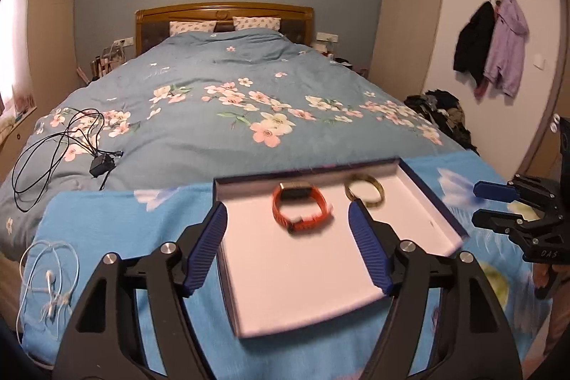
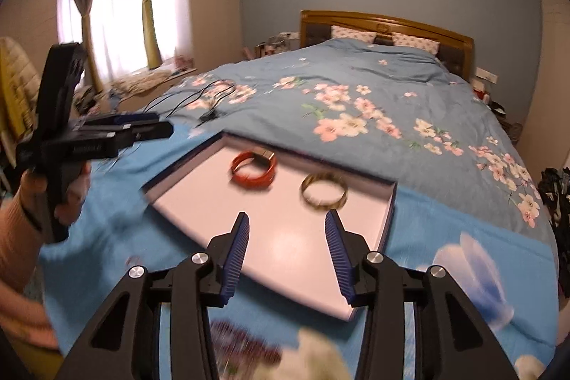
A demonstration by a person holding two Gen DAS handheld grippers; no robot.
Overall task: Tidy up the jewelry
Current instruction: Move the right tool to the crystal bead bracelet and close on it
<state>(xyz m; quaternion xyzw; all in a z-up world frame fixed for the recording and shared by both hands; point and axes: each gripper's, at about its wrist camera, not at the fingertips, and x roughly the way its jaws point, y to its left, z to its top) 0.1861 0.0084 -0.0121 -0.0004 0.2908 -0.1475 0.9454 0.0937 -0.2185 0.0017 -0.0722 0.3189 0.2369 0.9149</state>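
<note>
Left wrist view puts your left gripper point(image 1: 288, 212) spread and empty, the orange watch point(image 1: 301, 206) lying just ahead between its fingers inside the white box point(image 1: 302, 273). Your right gripper point(image 2: 286, 223), also spread with nothing held, faces the gold bangle point(image 2: 323, 192), nearer to it. Only the box wall borders them.
</note>
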